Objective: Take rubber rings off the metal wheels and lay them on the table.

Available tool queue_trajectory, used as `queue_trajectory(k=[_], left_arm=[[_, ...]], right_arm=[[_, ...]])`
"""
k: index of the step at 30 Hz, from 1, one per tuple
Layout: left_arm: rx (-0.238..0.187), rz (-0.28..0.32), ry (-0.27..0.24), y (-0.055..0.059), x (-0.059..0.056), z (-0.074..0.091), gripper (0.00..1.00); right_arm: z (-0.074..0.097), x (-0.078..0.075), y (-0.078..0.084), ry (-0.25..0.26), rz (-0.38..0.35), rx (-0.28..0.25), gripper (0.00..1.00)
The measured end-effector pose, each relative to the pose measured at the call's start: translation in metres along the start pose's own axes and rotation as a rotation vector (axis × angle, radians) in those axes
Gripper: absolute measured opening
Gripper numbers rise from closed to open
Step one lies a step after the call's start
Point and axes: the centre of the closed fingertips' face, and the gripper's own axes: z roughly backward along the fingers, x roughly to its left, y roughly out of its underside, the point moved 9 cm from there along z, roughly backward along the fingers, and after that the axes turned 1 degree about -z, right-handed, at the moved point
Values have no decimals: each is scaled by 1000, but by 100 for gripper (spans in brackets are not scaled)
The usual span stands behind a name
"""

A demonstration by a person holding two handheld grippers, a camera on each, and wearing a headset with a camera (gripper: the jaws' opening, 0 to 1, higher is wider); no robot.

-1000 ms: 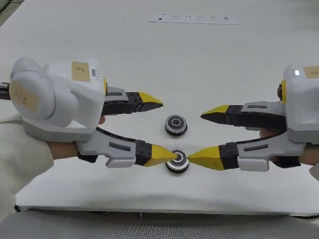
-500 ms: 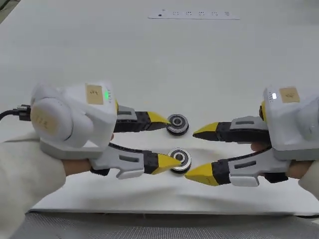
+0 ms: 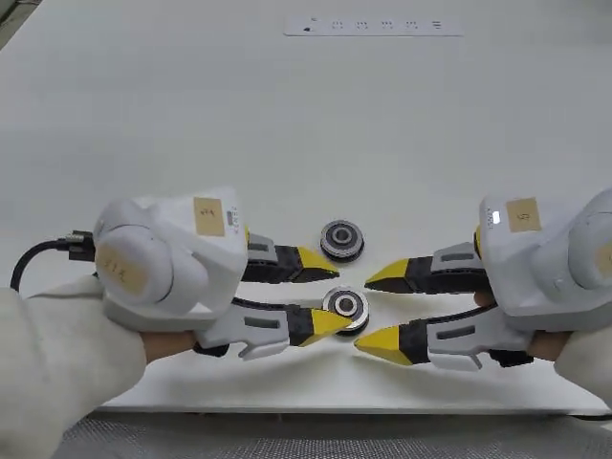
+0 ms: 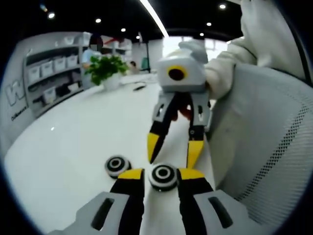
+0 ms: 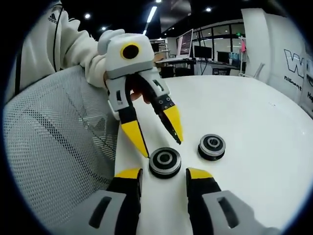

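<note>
Two metal wheels with black rubber rings lie on the white table [image 3: 191,115]. In the head view the near wheel [image 3: 345,305] sits between both grippers' yellow tips, and the far wheel [image 3: 341,239] lies just behind it. My left gripper [image 3: 337,292] is open, its jaws close on either side of the near wheel [image 4: 163,176]. Facing it from the right, my right gripper [image 3: 363,312] is open, with the near wheel [image 5: 165,161] just ahead of its tips. The far wheel [image 4: 118,165] [image 5: 212,146] lies untouched.
A white power strip [image 3: 373,27] lies at the table's far side. A black cable [image 3: 38,253] trails from the left gripper. The table's front edge [image 3: 316,409] runs just below both grippers. A mesh chair back [image 5: 54,147] stands near the table.
Both grippers have drawn toward the front edge and closer together. The left jaws have narrowed around the near wheel. The wheels stay in place.
</note>
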Motion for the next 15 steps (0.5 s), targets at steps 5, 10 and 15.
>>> queue_trajectory(k=[5, 10, 15], left_arm=[[11, 2, 8, 3, -1, -4, 25], [14, 8, 14, 4, -1, -7, 22], [7, 4, 31, 6, 0, -8, 19]], right_arm=[[-3, 1, 2, -7, 4, 7, 30], [-4, 1, 1, 0, 1, -4, 29], [-2, -1, 1, 11, -16, -23, 27]])
